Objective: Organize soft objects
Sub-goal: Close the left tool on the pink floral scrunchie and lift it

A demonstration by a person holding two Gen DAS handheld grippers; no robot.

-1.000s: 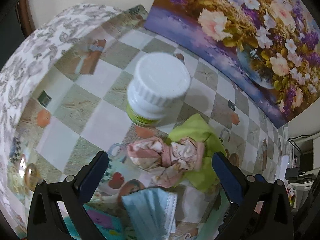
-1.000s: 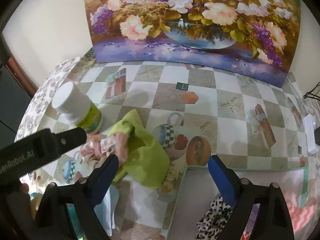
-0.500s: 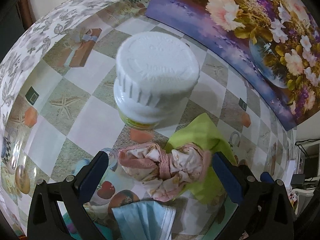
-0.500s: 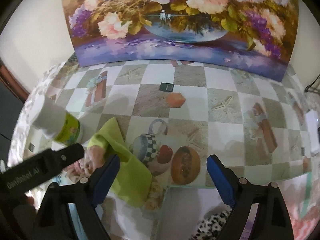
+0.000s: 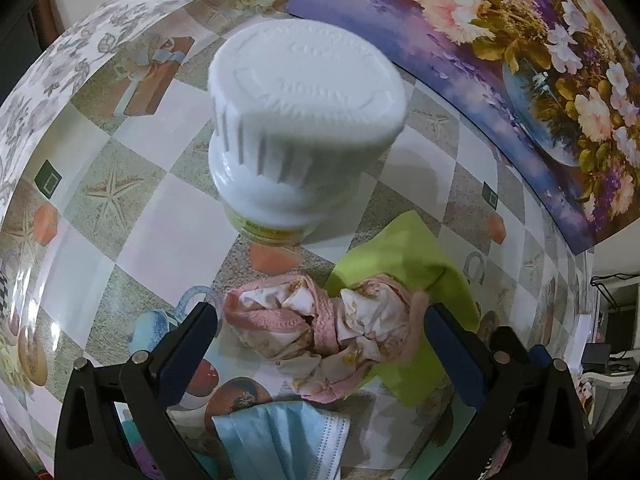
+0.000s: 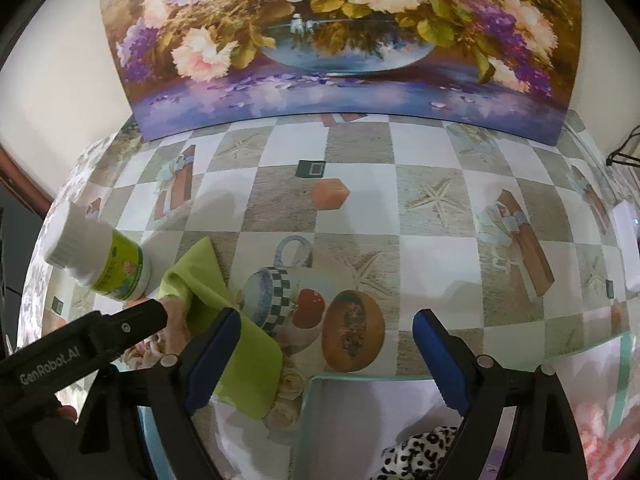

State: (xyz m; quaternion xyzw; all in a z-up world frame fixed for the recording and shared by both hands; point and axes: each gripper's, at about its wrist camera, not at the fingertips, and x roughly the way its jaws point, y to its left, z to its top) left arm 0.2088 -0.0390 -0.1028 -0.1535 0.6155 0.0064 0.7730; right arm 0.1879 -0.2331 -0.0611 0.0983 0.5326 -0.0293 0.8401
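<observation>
My left gripper (image 5: 320, 328) is spread wide with the crumpled pink cloth (image 5: 324, 332) between its fingers, nothing gripped yet; I judge this the pick-up step, so next I close on it, clear of the white bottle (image 5: 300, 140) just beyond. My right gripper (image 6: 326, 344) hangs open and empty above the box (image 6: 360, 420); all lies on a checked tablecloth (image 6: 360, 200) before a flower painting (image 6: 340, 40).

1. "GenRobot.AI" is printed in pale letters on the black body of the left gripper (image 6: 86, 350), seen in the right wrist view.
2. The white cap (image 5: 306, 96) of the bottle (image 6: 106, 262) has raised letters, but they are too blurred to read.
3. The green label (image 6: 120, 268) on the bottle has small print, not readable.
</observation>
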